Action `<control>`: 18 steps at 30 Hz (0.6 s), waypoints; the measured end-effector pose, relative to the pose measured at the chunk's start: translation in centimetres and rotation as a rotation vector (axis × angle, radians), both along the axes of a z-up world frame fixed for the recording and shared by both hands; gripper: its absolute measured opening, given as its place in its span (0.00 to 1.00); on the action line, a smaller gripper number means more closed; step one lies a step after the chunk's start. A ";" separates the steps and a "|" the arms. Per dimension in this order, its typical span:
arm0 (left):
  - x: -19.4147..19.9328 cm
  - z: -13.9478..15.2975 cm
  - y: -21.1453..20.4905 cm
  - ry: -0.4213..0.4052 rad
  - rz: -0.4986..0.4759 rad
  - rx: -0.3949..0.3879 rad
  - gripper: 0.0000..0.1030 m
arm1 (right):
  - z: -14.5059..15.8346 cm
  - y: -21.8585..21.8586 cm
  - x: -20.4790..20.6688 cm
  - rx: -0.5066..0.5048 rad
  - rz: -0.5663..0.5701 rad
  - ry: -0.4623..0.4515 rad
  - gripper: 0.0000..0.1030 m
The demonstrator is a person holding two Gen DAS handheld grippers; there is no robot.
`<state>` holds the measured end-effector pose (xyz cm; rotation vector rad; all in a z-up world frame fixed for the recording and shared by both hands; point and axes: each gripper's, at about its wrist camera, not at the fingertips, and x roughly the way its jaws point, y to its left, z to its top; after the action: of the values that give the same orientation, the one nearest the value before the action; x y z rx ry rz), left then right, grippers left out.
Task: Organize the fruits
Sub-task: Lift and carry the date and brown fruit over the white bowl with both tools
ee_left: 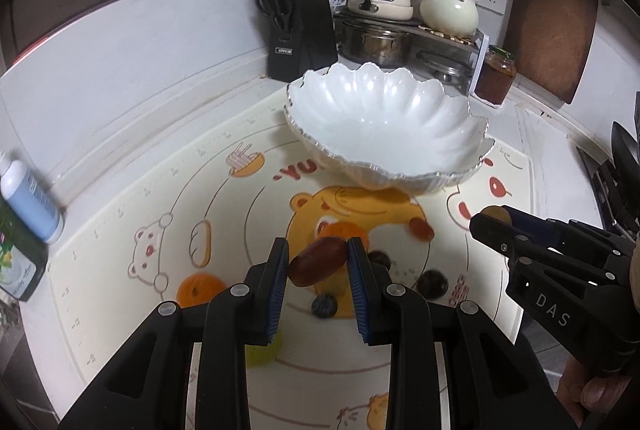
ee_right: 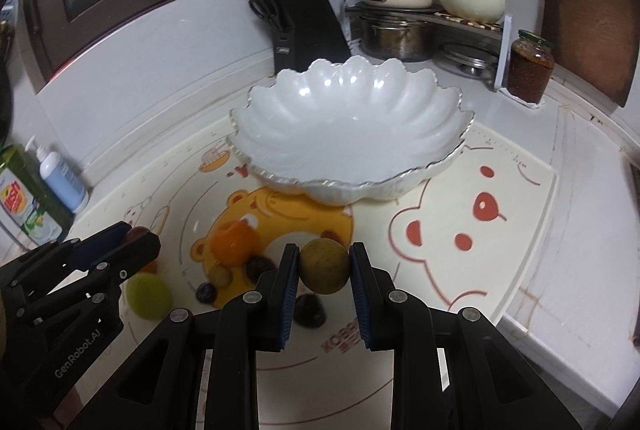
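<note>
The left claw [ee_left: 318,264] pinches a long dark-red fruit [ee_left: 317,260]. The right claw [ee_right: 325,268] pinches a round brown-green fruit [ee_right: 324,265]. Both fruits are held up off the counter, probably to go into the empty white wavy-edged bowl [ee_right: 280,150] just behind.

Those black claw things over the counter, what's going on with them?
A person holds a two-finger gripper in each hand, sorting fruit. The left gripper is clamped on a reddish-brown oblong fruit; the right gripper is clamped on a round tan fruit. The white scalloped bowl beyond them is empty, and other fruits lie on the cartoon mat.
</note>
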<state>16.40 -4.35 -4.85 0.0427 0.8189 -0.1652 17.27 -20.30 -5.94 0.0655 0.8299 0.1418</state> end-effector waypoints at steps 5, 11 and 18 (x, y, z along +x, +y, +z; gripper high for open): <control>1.7 0.8 -1.0 -0.010 -0.017 0.002 0.29 | 0.9 -1.1 1.2 -0.008 -0.026 -0.016 0.26; 4.2 1.8 -2.0 -0.032 -0.038 0.000 0.29 | 1.8 -2.5 3.2 -0.015 -0.067 -0.032 0.26; 7.1 3.0 -3.2 -0.058 -0.065 0.000 0.29 | 2.3 -3.9 5.4 -0.021 -0.110 -0.047 0.26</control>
<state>23.49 -7.55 -1.89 0.0740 0.7596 -0.2243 22.70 -24.24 -3.62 0.0878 0.7786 0.0306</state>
